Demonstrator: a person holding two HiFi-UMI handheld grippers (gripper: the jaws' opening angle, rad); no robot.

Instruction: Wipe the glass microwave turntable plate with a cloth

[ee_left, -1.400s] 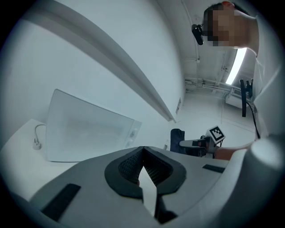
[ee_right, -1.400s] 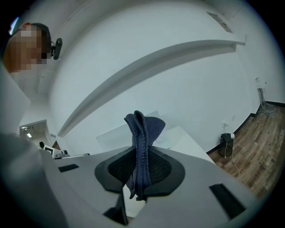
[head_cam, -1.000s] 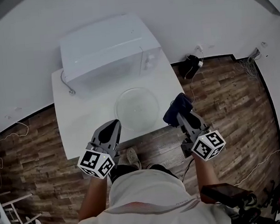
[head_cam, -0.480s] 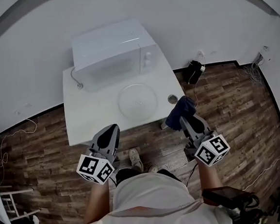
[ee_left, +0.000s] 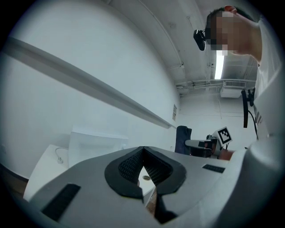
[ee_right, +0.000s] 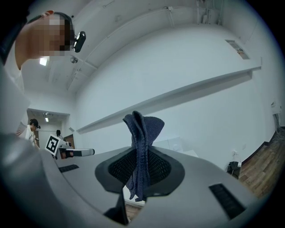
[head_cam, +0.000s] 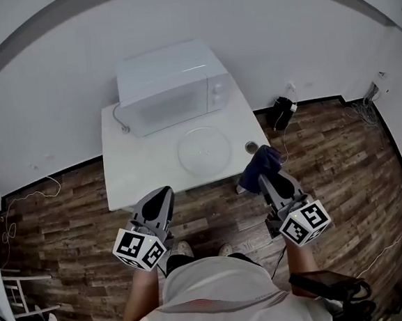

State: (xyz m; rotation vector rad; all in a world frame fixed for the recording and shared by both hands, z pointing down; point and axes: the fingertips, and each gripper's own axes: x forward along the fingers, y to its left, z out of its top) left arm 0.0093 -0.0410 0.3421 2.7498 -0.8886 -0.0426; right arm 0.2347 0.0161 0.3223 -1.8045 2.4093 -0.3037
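Note:
The clear glass turntable plate (head_cam: 204,149) lies on the white table (head_cam: 136,176), in front of the white microwave (head_cam: 170,85). My right gripper (head_cam: 265,177) is shut on a dark blue cloth (head_cam: 259,165) and hangs over the floor just off the table's front right corner. In the right gripper view the cloth (ee_right: 142,133) stands up folded between the jaws. My left gripper (head_cam: 162,193) is shut with nothing in it, over the floor at the table's front edge. Its pads (ee_left: 129,164) meet at the top in the left gripper view.
A small round metal piece (head_cam: 251,145) sits on the table right of the plate. The microwave's cable (head_cam: 118,120) lies at its left. A black object with a cord (head_cam: 283,111) rests on the wood floor by the wall.
The view has pulled back from the table, which now sits farther away. Both grippers have come off the table's front edge and hang over the floor. The cloth stays in the right gripper.

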